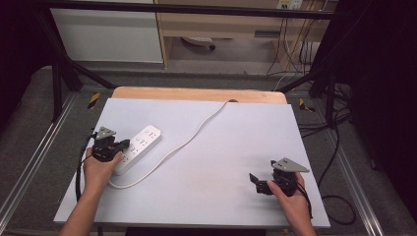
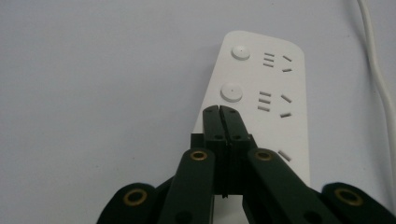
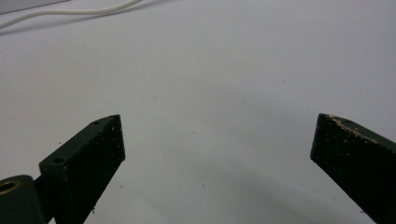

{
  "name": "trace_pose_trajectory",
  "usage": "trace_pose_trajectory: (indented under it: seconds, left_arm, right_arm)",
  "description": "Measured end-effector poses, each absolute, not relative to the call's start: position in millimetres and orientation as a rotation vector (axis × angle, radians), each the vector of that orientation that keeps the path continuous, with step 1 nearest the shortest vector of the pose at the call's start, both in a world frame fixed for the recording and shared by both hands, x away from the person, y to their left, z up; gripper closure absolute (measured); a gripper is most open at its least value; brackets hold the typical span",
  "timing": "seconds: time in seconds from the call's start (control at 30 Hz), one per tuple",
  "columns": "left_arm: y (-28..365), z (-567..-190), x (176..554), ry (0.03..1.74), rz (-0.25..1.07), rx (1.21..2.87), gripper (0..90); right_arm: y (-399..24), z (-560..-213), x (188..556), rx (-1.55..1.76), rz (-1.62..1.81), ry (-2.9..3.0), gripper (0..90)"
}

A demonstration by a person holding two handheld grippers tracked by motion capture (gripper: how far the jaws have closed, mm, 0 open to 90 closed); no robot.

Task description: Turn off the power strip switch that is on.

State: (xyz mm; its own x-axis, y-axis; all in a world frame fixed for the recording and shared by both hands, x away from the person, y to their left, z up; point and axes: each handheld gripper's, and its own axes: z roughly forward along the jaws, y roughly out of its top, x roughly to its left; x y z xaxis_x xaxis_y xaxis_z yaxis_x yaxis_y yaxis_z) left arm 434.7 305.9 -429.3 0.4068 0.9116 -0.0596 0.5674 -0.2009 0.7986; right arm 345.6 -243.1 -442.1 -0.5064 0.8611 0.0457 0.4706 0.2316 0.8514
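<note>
At left centre of the high view: white power strip (image 1: pixel 139 148), lying flat on the pale grey table sheet (image 1: pixel 221 147), its white cord (image 1: pixel 196 132) running to the table's far edge. Left gripper (image 1: pixel 123 145): jaws pressed together, tips over the strip beside a round switch button (image 2: pixel 232 91); contact cannot be told. Right gripper (image 1: pixel 255 183): lower right, jaws spread, holding nothing. Progress: judged early, switch-pressing apparently in hand; sockets all unoccupied.

power strip (image 2: pixel 280 93): smooth white plastic, slightly glossy, under my left gripper (image 2: pixel 219 110)
cord (image 2: pixel 378 70): smooth white rubbery sheath
tabletop (image 3: pixel 210 84): matt pale sheet
right gripper (image 3: pixel 217 140): I see matt black, dust-speckled jaws
</note>
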Motion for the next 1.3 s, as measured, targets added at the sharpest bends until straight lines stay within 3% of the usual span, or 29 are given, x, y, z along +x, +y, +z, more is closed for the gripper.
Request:
trace_pose_trajectory:
  seconds: [0.97, 1.3]
  left_arm:
    - [302.9, -425.2, 430.1, 1.225, 0.585, 1.836, 90.0]
    - [298.9, -422.3, 429.2, 1.189, 0.616, 1.792, 66.3]
  right_arm:
    - [-243.3, -441.5, 345.2, 1.225, 1.202, 2.068, 3.5]
    - [-243.0, -441.8, 345.4, 1.224, 1.2, 2.071, 3.5]
